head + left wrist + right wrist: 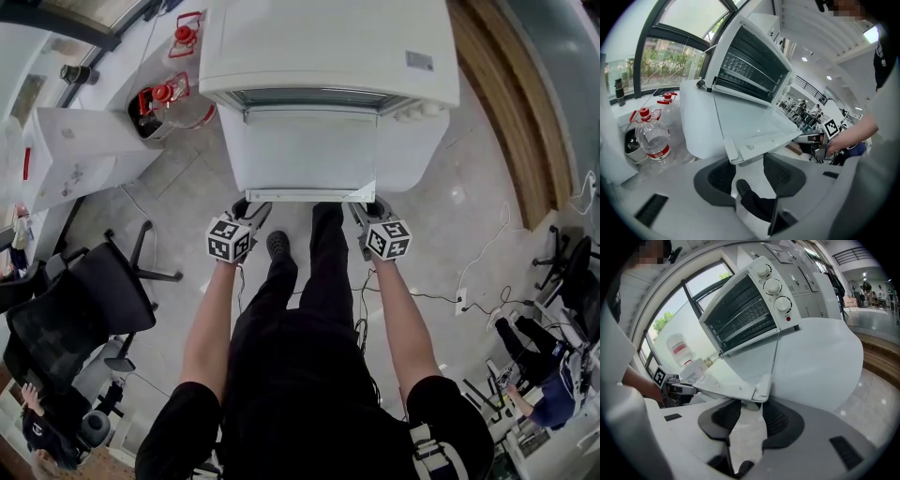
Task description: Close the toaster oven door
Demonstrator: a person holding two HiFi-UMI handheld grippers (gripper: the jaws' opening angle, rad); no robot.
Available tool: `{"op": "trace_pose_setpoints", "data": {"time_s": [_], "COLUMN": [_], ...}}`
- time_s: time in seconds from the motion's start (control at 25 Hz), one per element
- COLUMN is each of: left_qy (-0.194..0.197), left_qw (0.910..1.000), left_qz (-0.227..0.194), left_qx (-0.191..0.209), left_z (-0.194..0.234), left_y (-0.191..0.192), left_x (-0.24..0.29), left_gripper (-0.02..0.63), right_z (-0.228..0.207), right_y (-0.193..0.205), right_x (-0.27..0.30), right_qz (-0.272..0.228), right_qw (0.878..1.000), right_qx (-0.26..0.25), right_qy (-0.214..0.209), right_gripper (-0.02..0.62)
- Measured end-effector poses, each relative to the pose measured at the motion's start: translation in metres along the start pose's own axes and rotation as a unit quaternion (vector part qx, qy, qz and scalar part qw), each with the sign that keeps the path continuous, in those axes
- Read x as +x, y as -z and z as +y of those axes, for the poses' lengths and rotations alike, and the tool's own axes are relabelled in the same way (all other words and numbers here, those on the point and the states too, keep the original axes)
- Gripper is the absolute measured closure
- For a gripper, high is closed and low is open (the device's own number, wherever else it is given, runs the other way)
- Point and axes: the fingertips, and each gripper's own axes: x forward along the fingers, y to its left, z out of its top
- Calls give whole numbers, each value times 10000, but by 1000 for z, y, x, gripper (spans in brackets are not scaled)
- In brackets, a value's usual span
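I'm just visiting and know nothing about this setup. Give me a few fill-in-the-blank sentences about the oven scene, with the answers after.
1. The toaster oven has its door ____, folded down toward the person.
2. The oven has ____ round knobs on its front.
3. The left gripper is at the door's front left corner, and the right gripper is at its front ____ corner.
4. The bottle beside the oven has a ____ cap.

Missing words: open; three; right; red.
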Motion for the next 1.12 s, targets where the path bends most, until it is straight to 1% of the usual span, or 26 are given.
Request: {"op": "trace_pose_setpoints", "data": {"time_s": [0.16,0.32,0.48,0.84,1.12], "left_qy": [-64,-112,-194,-256,-255], "left_qw": [10000,9999,9997,9991,9986], "left_qz": [-12,-76,-167,-338,-459], "left_qx": [30,5,-26,45,2], "left_z": [-1,-6,-8,-21,-29], "left_y": [-5,-12,-20,-42,-53], "left_x": [-7,-19,-30,-52,-65], "left_gripper": [431,440,473,483,489], "right_z": [5,14,21,37,47], "right_y": [-4,-10,-18,-35,-46], "right_x": [-6,-15,-25,-45,-58], "right_qz": [-33,-83,-140,-332,-419], "right_qw": [10000,9999,9997,9990,9978], "right_qx": [59,100,165,256,455], "right_qy": [-36,-65,-113,-172,-247], "right_gripper": [436,436,436,434,434]}}
